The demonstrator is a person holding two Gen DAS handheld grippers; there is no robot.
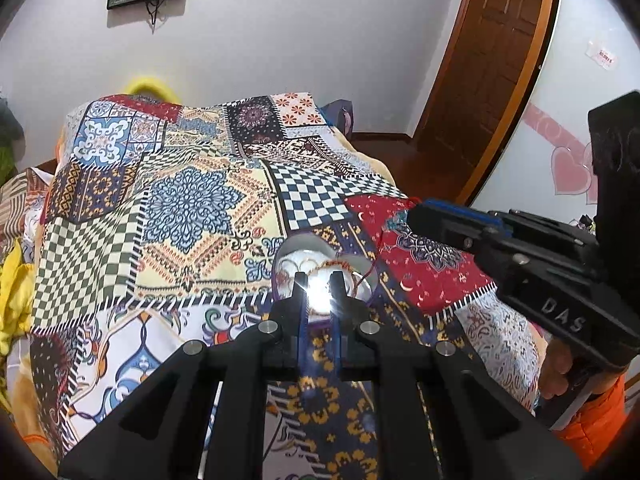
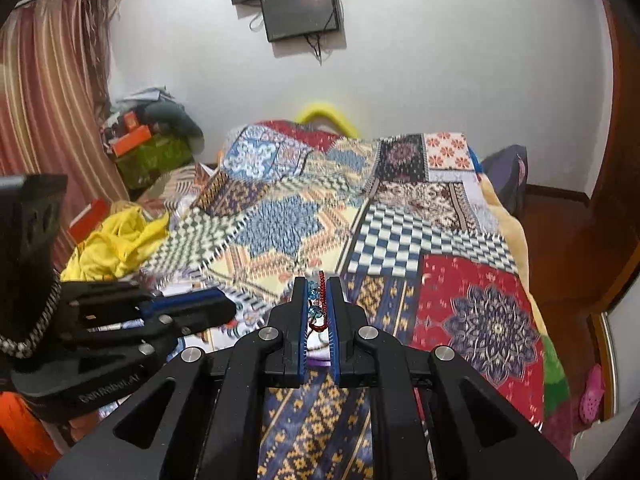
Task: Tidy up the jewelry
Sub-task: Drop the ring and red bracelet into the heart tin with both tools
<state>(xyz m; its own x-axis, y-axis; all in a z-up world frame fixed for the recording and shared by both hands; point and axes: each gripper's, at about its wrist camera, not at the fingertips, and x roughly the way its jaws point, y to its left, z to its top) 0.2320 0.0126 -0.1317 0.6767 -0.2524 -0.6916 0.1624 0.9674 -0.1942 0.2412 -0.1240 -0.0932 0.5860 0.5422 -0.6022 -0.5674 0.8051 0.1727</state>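
In the left wrist view, my left gripper is shut on the near rim of a clear heart-shaped jewelry box, with glare between its fingers. Thin bracelets lie inside the box. To the right, my right gripper hangs above the box, and a red cord trails from its tip down to the box. In the right wrist view, my right gripper is shut on a red cord bracelet with blue beads. My left gripper shows at the left of that view, lower down.
A patchwork bedspread covers the bed under both grippers. Yellow cloth and orange boxes are piled at the bed's left side. A wooden door stands to the right. A person's hand in an orange sleeve holds the right gripper.
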